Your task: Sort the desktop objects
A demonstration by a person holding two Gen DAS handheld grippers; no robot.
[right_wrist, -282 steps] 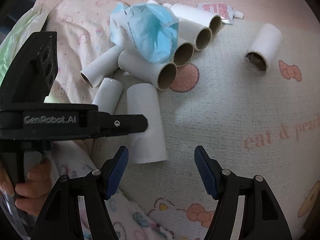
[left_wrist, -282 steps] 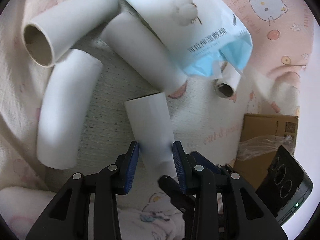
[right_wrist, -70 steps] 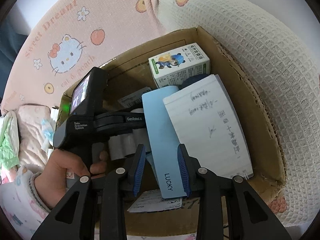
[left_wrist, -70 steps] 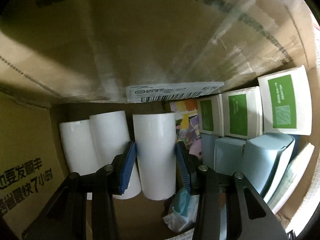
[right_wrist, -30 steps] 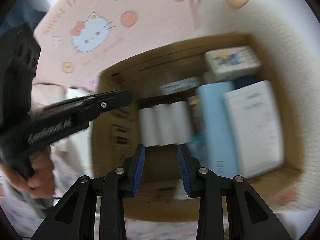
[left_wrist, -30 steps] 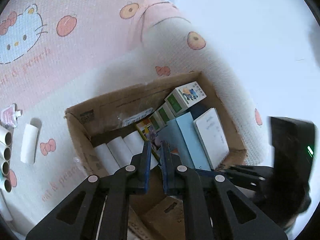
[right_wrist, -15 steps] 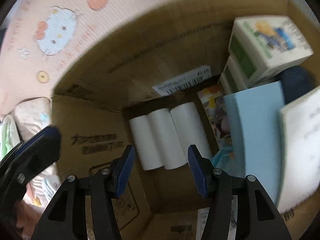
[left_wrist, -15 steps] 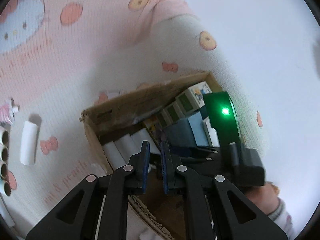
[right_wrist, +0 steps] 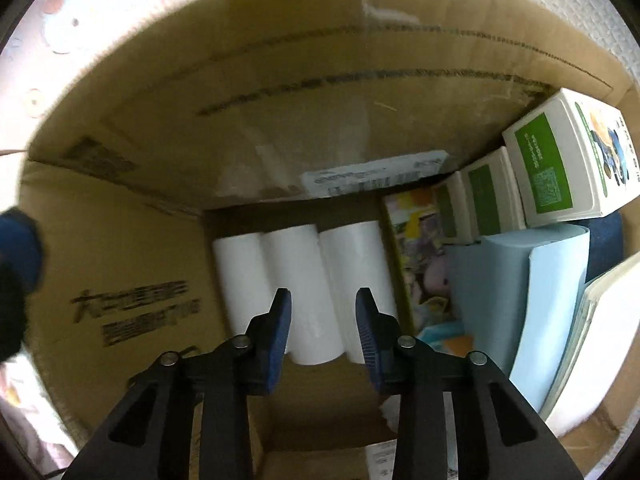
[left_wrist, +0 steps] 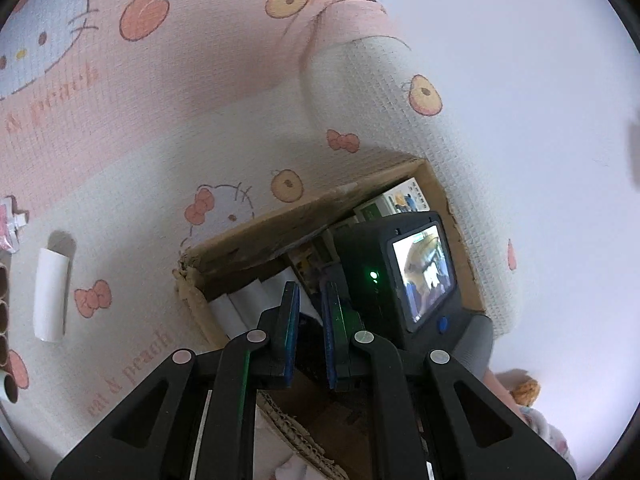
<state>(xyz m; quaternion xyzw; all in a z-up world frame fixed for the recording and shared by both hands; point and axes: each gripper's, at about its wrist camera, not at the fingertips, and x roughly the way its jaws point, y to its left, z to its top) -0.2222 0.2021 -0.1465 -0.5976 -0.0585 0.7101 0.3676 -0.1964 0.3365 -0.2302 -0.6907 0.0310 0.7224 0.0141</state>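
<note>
Nearest to me, my left claw (left_wrist: 308,300) had its jaws together with nothing in them, hanging over the near corner of the box (left_wrist: 256,236). My right claw (right_wrist: 323,312) pointed straight down into the box, jaws closing; the tubes (right_wrist: 304,280) showed behind and between the pads, but I could not see the pads pressing on any of them, so I judged it empty. Three white tubes lay side by side on the box floor against the left wall. To their right stood a colourful card (right_wrist: 416,256), a blue folder (right_wrist: 520,280) and a stack of green-labelled cartons (right_wrist: 560,160). That much of the sorting looked done. Further out, on the left, one loose tube (left_wrist: 50,292) lay well apart from the box. Beyond it a row of tube ends (left_wrist: 4,320) was cut off by the frame edge, and a small pink sachet (left_wrist: 8,228) lay above them. I took those as what was left to bring over. Everything rested on a soft waffle-weave blanket (left_wrist: 160,160), cream and pink, printed with cats, bows and peaches, and rumpled into a fold at the far end. Past that the view washed out to plain white, and I could not tell what it was.
</note>
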